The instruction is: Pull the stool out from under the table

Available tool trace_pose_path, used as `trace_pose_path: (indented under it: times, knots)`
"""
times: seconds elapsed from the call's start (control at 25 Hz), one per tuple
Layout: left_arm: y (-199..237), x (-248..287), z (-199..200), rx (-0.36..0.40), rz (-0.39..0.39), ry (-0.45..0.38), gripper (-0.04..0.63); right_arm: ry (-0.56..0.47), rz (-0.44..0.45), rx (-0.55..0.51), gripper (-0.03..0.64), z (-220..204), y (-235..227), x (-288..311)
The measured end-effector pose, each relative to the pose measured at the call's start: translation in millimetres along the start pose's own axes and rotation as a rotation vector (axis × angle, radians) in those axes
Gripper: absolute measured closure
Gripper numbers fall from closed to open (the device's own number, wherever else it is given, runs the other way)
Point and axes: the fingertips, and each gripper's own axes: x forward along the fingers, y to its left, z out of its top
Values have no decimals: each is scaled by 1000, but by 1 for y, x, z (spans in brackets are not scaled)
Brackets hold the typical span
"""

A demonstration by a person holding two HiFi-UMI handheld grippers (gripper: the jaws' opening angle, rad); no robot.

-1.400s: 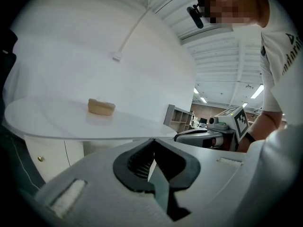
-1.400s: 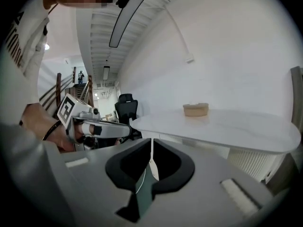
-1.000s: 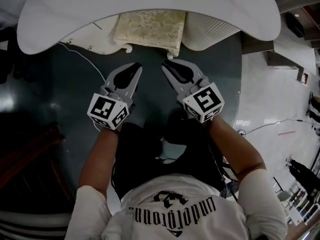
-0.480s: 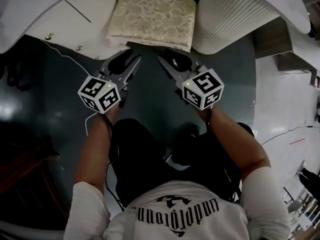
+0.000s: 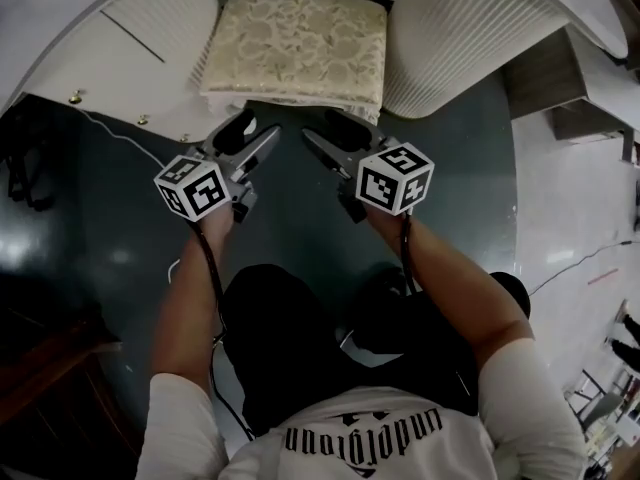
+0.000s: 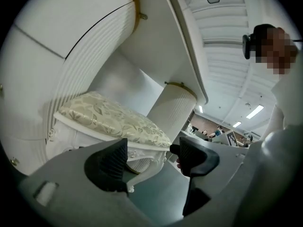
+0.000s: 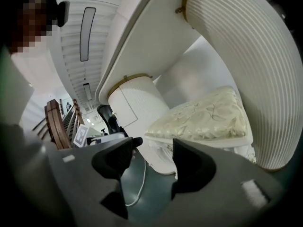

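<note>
**A:** Head view, did both sets of jaws just open up?
**B:** Yep, left gripper (image 5: 262,124) and right gripper (image 5: 318,125) are partway open, gripping nothing. They're near the stool (image 5: 300,48), which is tucked under the worktop (image 5: 470,28).

**A:** What was the floor like in there?

**B:** Dark glossy floor (image 5: 90,268) in the middle, and a pale shiny floor (image 5: 570,198) off to the right. A thin white cable (image 7: 144,171) ran across the dark bit.

**A:** And the lighting?

**B:** A long light strip (image 7: 87,32) overhead on a ribbed white ceiling (image 6: 227,56). There was a wooden railing (image 7: 54,122) further back too.
</note>
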Motion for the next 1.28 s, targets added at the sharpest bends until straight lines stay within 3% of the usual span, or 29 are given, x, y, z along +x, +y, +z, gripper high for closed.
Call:
trace_pose_path:
  times: [0.16,0.36,0.56,0.88,1.16,1.28]
  knots:
    - [25,11,-11,-155,-17,-35,176,-22,32,152,257,-11,-10,16]
    - [63,19,-26,-408,18,-89,127,-111,-5,375,197,-18,-42,26]
    - [81,33,-23,-597,-42,-198,92,-186,-8,557,144,-24,-68,34]
    - [115,50,-16,-741,-75,-335,74,-327,-37,762,63,-23,-104,43]
    - [123,56,-9,-782,-87,-392,66,-401,-43,849,74,-16,-111,55]
    - [119,57,-5,-786,-103,-412,77,-429,-45,845,135,-10,-113,55]
